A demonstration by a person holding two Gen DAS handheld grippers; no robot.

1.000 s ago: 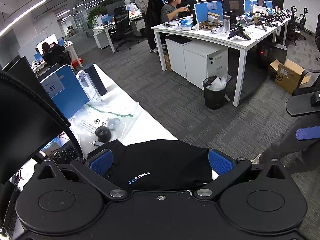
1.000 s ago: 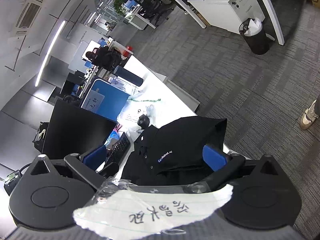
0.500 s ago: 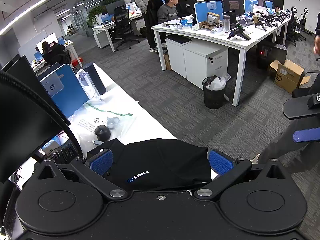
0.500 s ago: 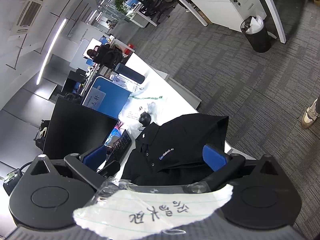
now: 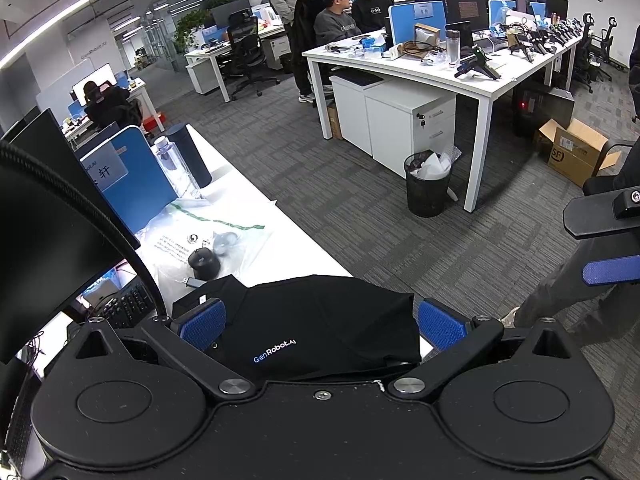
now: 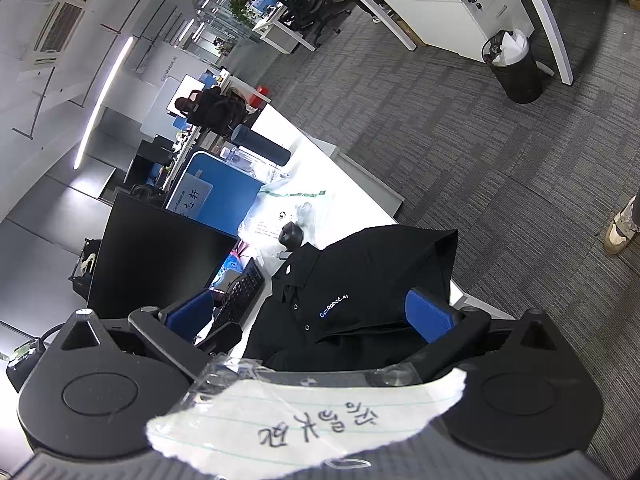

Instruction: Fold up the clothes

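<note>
The black polo shirt [image 5: 320,320] lies partly folded on the white desk [image 5: 288,240], further folds apparently pending; left gripper [image 5: 320,322] and right gripper [image 6: 308,312] are both released, holding nothing

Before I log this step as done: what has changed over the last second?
Very little. Both grippers, left and right, stay wide open above the folded black shirt, gripping nothing. The right one has drifted slightly, so its view shifts. The shirt, plastic bag and bottles have not moved.
</note>
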